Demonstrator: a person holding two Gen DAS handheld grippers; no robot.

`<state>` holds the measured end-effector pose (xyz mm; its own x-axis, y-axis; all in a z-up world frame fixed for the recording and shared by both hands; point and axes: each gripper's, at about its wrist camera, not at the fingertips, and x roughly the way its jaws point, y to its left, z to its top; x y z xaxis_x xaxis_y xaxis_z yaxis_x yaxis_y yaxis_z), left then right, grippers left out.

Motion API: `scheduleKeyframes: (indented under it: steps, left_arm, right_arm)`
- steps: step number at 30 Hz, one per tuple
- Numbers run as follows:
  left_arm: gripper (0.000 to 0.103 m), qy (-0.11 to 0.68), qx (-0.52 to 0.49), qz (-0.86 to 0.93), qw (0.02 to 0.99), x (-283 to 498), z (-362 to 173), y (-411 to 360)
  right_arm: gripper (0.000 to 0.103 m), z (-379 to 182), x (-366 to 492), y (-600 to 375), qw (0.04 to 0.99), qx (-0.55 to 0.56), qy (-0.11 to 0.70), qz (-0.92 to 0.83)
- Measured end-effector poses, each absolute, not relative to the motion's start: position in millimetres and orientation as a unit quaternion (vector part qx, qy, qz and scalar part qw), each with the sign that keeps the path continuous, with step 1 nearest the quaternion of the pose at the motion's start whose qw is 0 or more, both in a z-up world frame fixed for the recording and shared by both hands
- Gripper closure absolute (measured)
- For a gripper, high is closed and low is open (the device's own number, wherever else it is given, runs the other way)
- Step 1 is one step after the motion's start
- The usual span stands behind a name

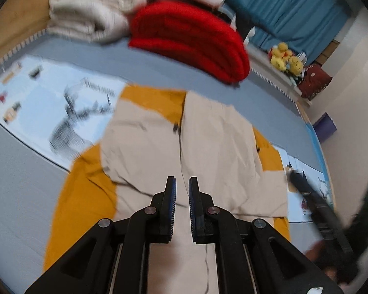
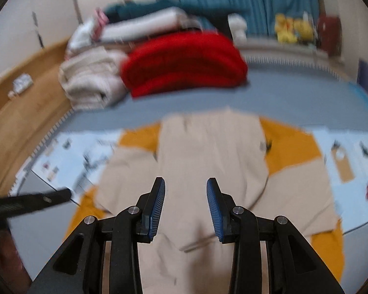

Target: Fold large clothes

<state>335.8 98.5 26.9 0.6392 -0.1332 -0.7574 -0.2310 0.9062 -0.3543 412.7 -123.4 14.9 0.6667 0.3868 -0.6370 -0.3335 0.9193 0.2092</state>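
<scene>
A large beige and mustard-yellow garment [image 1: 216, 142] lies spread on the bed, its beige panels folded in over the yellow. My left gripper [image 1: 182, 183] hovers above its near middle, shut to a narrow slit with nothing pinched. A thin cord of the garment runs beneath it. In the right wrist view the same garment [image 2: 208, 152] fills the centre. My right gripper [image 2: 185, 183] hangs over it, open, with no cloth between the pads. Each view catches the other gripper at its edge as a dark blur: the right gripper [image 1: 294, 178] and the left gripper [image 2: 68, 193].
Folded laundry is stacked at the head of the bed: a red blanket [image 1: 191, 41] and a cream one [image 1: 90, 12]. The grey-blue sheet [image 1: 17, 171] has a pale printed panel. Yellow plush toys [image 1: 285, 58] sit on a shelf by blue curtains [image 1: 282, 7]. A wooden ledge [image 2: 24, 103] runs along the left.
</scene>
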Motion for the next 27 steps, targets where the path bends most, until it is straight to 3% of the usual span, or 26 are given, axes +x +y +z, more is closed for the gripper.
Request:
scheduleKeyframes:
  steps: [8,13,19,27]
  left_arm:
    - [0.095,0.344,-0.174,0.045,0.921,265,79,100]
    - [0.095,0.34,-0.151,0.057,0.927,195,77,98]
    - [0.095,0.403,-0.124,0.037,0.906,122,48,99]
    - [0.095,0.404,-0.031,0.033,0.914,69,24,100]
  right_arm:
    - [0.066,136,314,-184,0.948,0.095,0.242,0.184]
    - [0.066,171,231,-243,0.957,0.107,0.225,0.152]
    - [0.067,158,157,-316,0.959,0.089,0.253,0.091]
    - [0.07,106,95,-384,0.956,0.066,0.286,0.026]
